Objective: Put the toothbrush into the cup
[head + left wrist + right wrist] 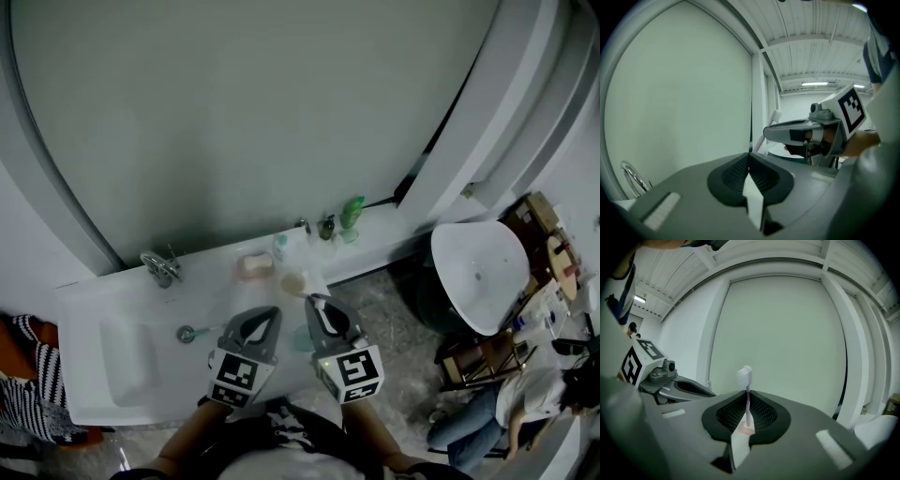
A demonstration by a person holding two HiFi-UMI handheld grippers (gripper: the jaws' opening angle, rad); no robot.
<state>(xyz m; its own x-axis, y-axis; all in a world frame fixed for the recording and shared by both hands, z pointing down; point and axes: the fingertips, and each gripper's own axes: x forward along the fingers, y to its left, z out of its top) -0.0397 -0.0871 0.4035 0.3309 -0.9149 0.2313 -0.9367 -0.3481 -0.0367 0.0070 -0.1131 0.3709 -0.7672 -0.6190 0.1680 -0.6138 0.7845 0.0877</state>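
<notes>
Above the sink (112, 361), right hand-held gripper (321, 309) clamping toothbrush (748, 399), cup (293, 281), green bottle (352, 213) beyond

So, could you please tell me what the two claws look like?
Both are grey and wedge-shaped. The left claw and the right claw each carry a white cube printed with black square markers. Black ribbed pads line the inner faces. No cables are visible.

Faucet (161, 267), soap (254, 266), green bottle (352, 212) — on the sink (84, 305) ledge.
</notes>
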